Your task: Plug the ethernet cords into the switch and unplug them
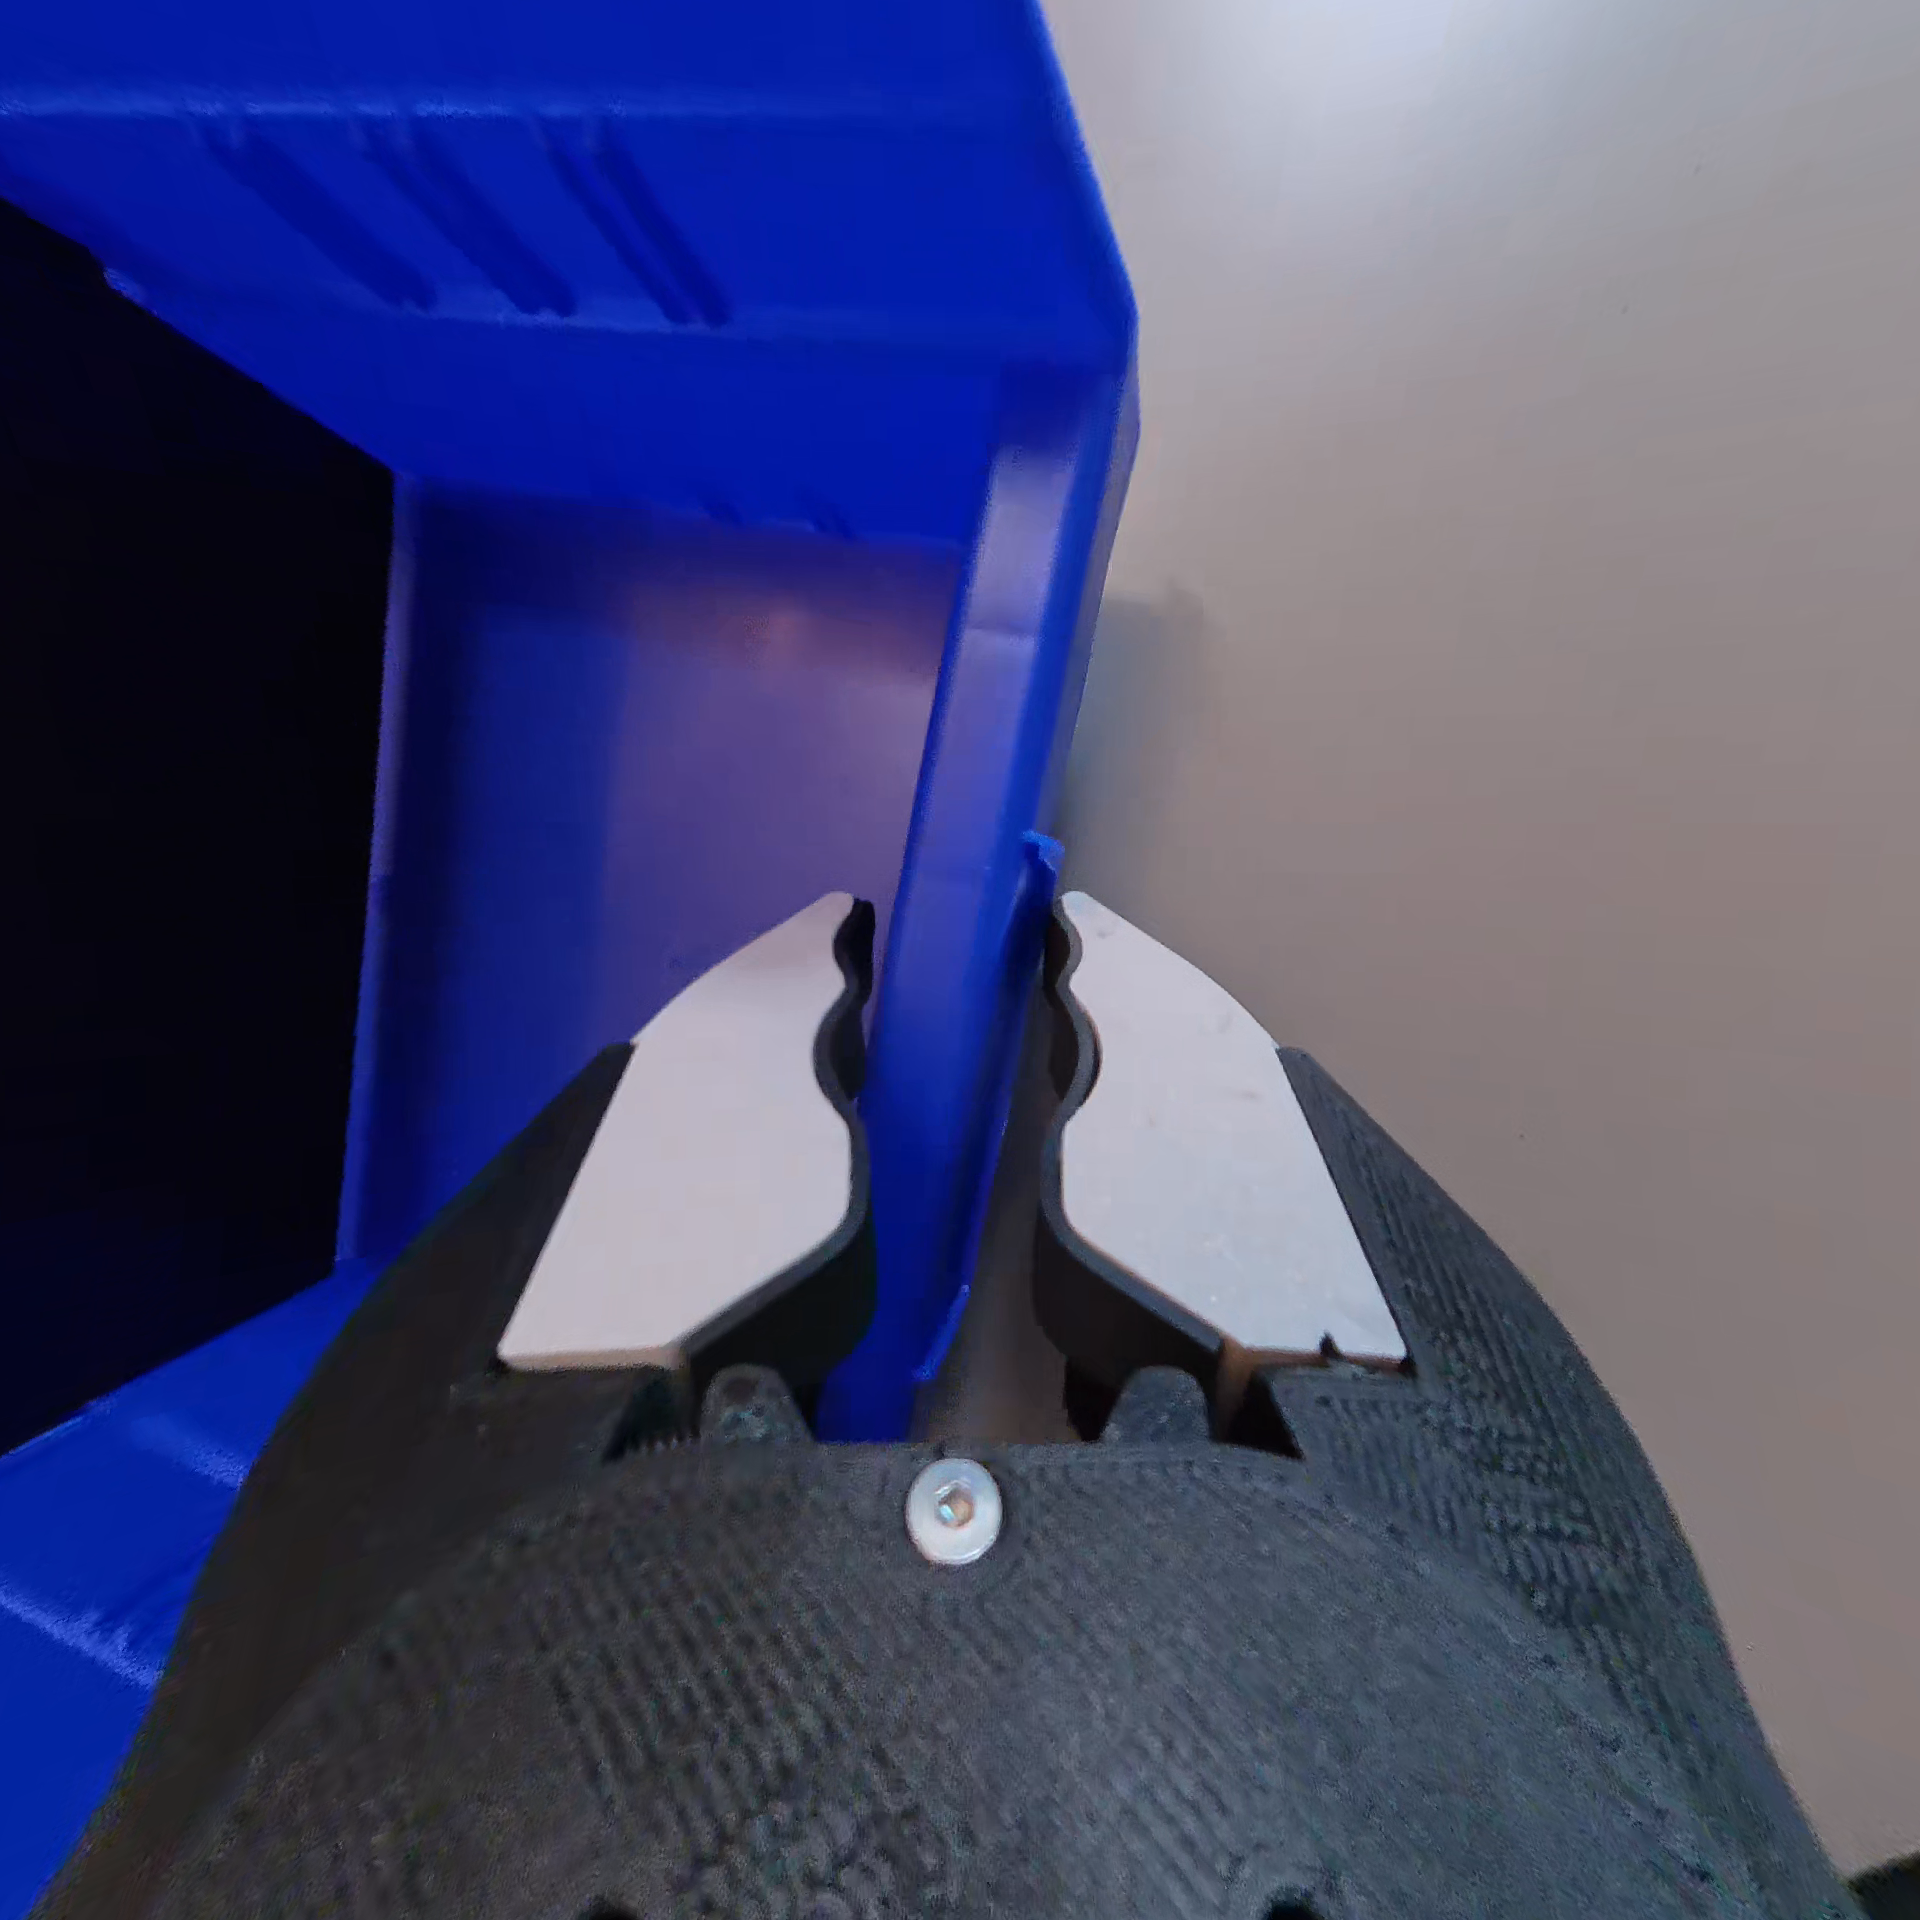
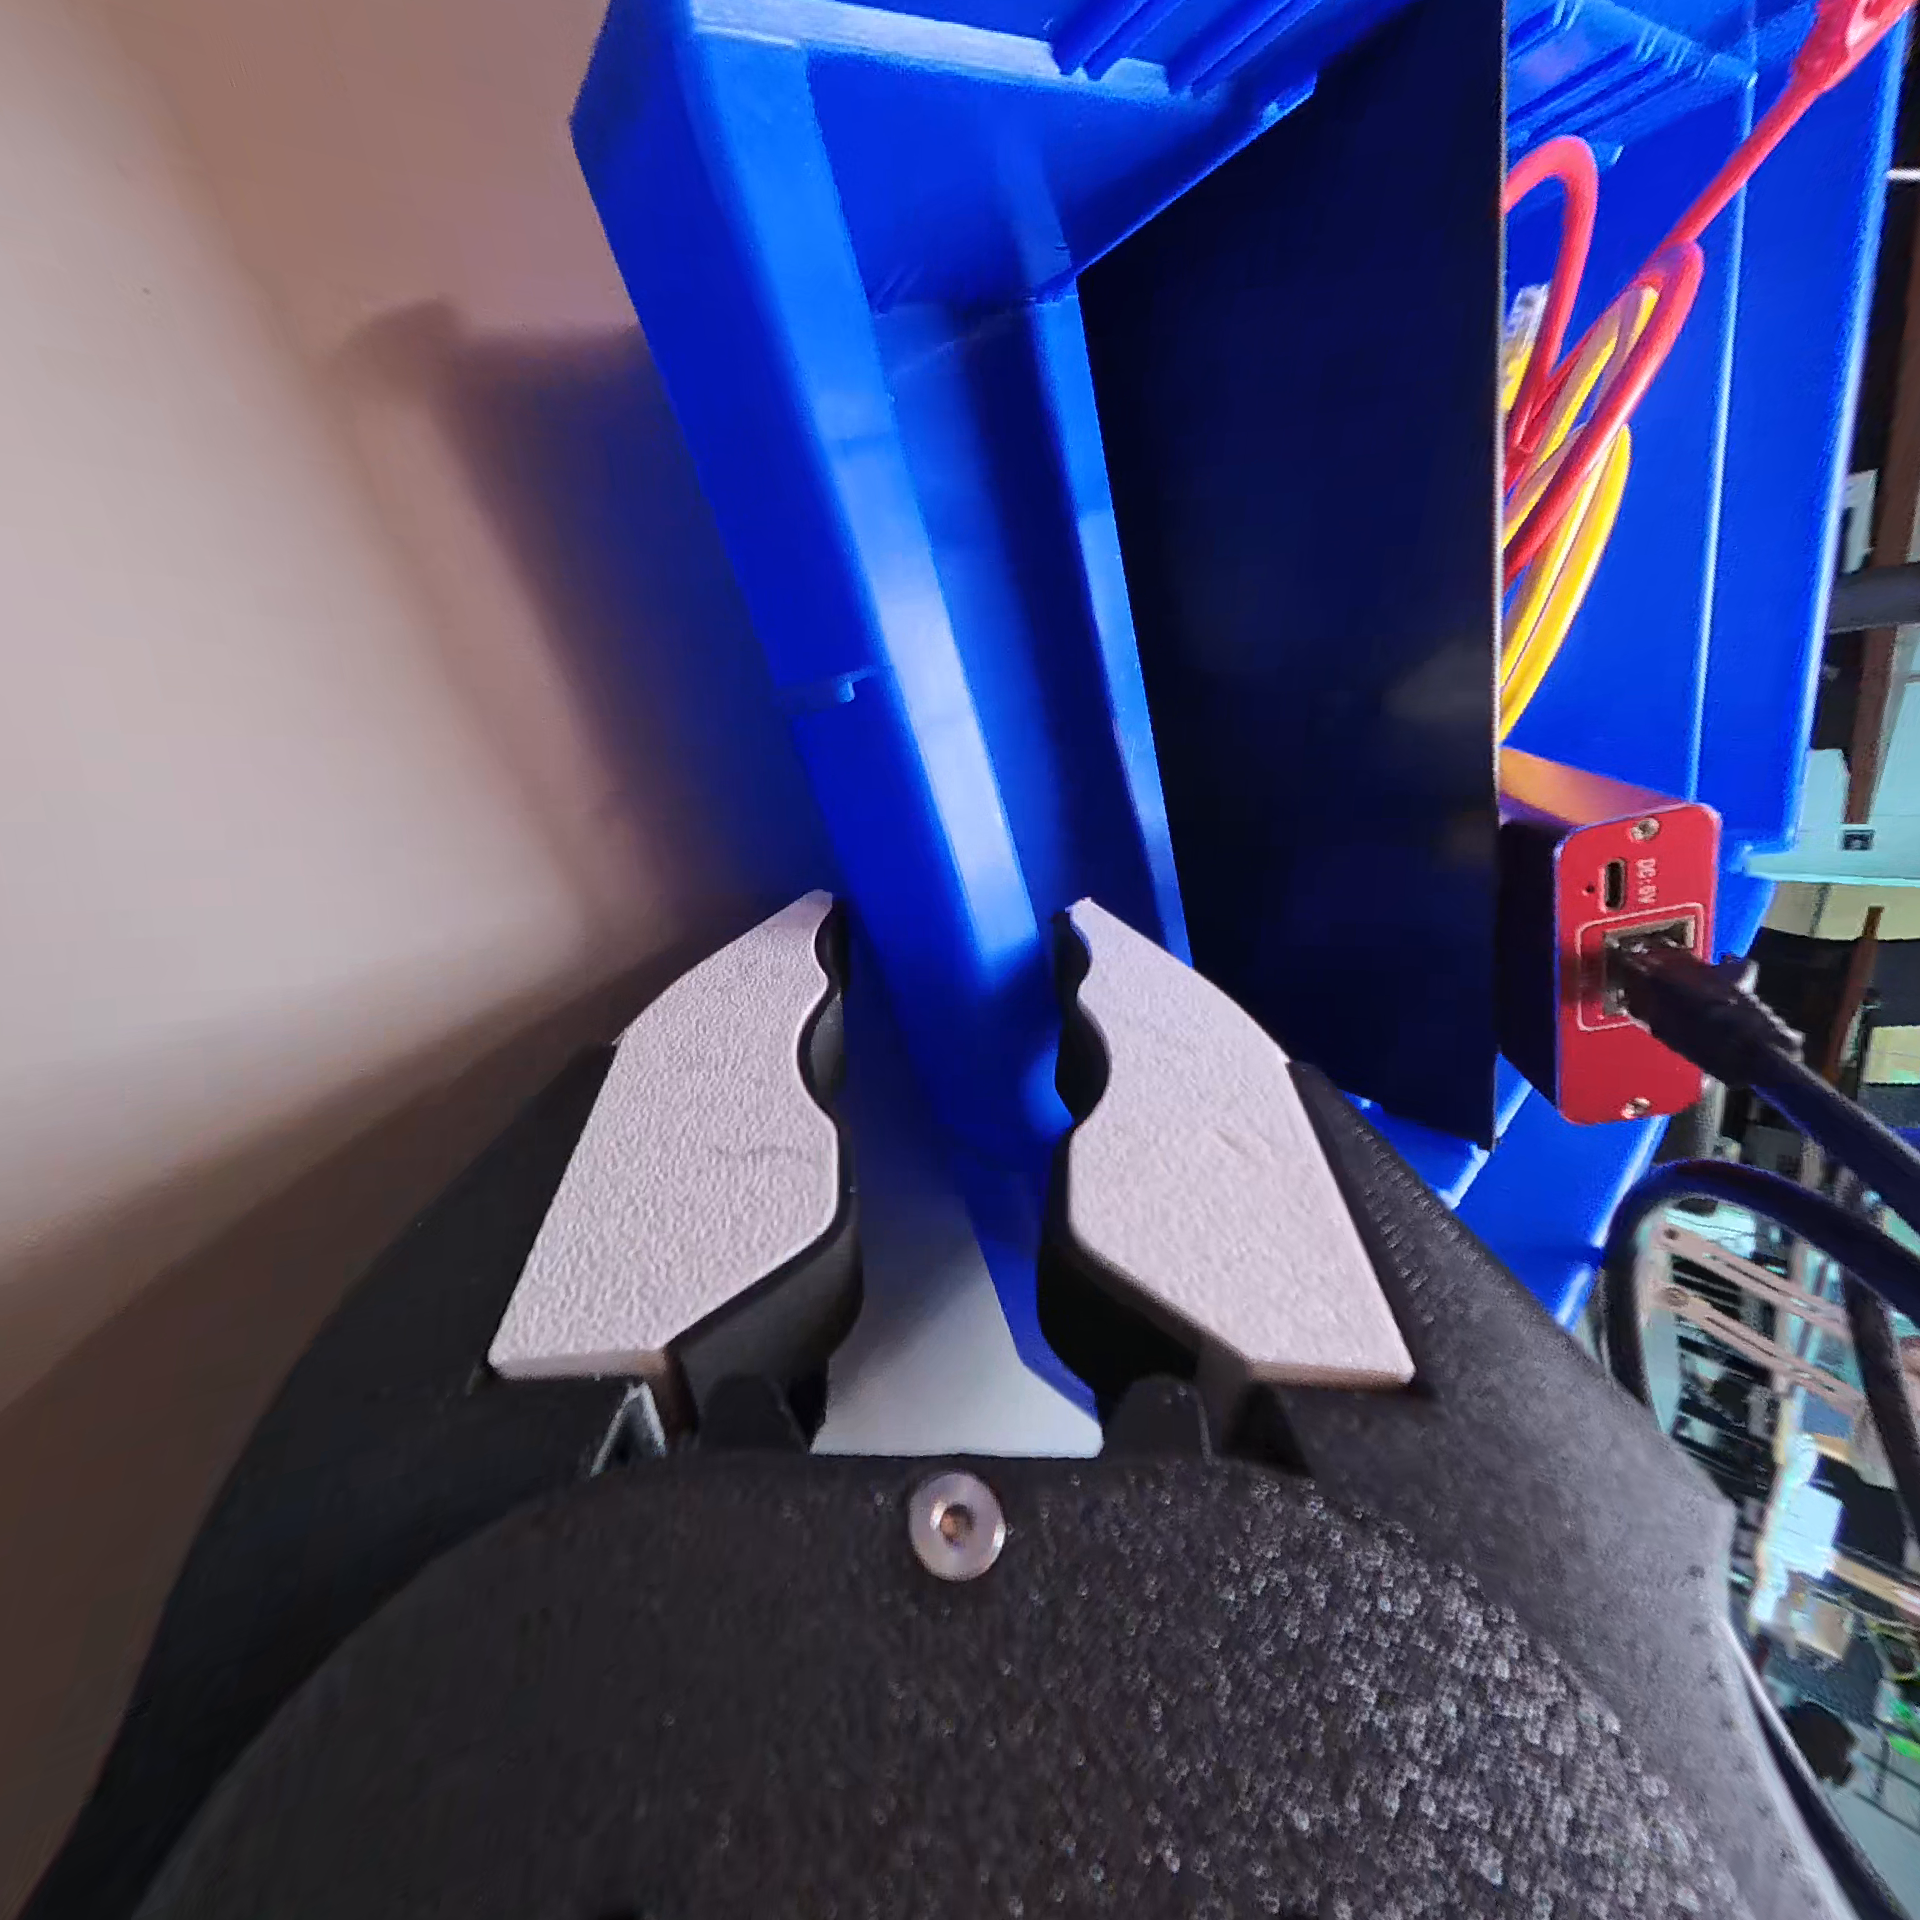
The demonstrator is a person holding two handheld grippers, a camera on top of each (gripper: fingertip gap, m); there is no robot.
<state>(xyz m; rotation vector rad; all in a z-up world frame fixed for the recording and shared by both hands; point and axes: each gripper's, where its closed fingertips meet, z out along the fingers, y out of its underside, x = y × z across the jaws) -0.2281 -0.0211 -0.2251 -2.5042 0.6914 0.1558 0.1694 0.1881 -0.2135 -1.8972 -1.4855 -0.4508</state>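
A blue plastic bin [image 1: 727,312] fills both views. My left gripper [image 1: 961,914] is shut on one side wall of the bin. My right gripper [image 2: 951,909] is shut on another wall of the bin [image 2: 831,312]. In the right wrist view a small red switch [image 2: 1621,966] sits inside the bin at the right, with a black cord [image 2: 1714,1023] plugged into its port. Coiled red and yellow ethernet cords [image 2: 1569,436] lie deeper in the bin, partly hidden behind a dark blue divider [image 2: 1299,623].
A pale tabletop [image 1: 1507,623] lies beside the bin and also shows in the right wrist view [image 2: 260,623]. A loop of black cable [image 2: 1766,1226] hangs outside the bin at the right, with cluttered shelves [image 2: 1870,1039] behind it.
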